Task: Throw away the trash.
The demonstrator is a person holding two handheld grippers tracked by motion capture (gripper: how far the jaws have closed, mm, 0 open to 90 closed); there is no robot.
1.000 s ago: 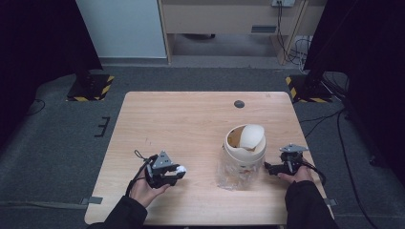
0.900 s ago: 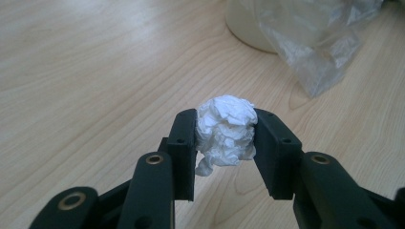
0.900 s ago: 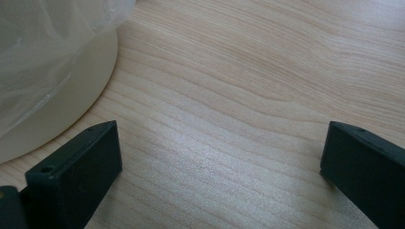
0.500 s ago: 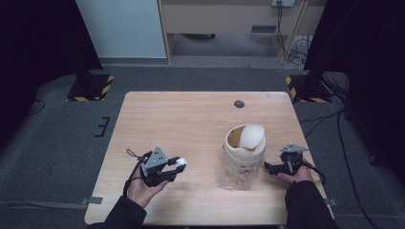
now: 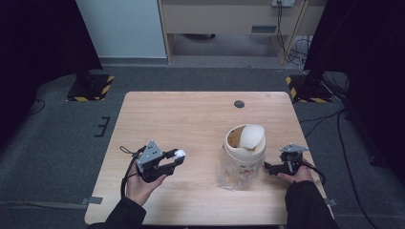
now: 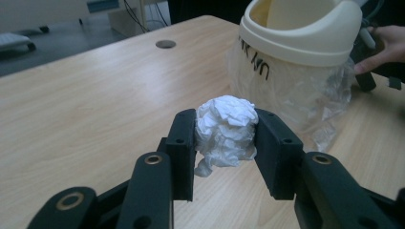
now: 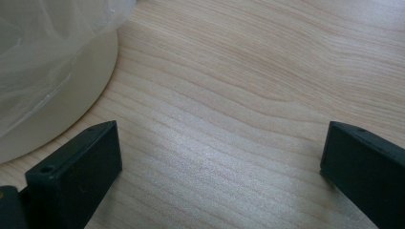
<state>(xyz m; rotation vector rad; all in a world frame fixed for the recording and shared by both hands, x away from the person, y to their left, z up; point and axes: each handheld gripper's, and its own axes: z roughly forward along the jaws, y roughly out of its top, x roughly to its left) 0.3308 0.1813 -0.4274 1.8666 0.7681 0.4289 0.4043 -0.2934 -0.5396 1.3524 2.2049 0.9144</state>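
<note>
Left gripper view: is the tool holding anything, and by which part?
Yes. The left tool is shut on a crumpled tissue wad, pads pressing its two opposite sides, clear of the table.

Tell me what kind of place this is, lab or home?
Likely a lab or recording room: a lone wooden table on grey carpet, black curtains at both sides, hazard-striped stand bases, loose cables by the back wall.
</note>
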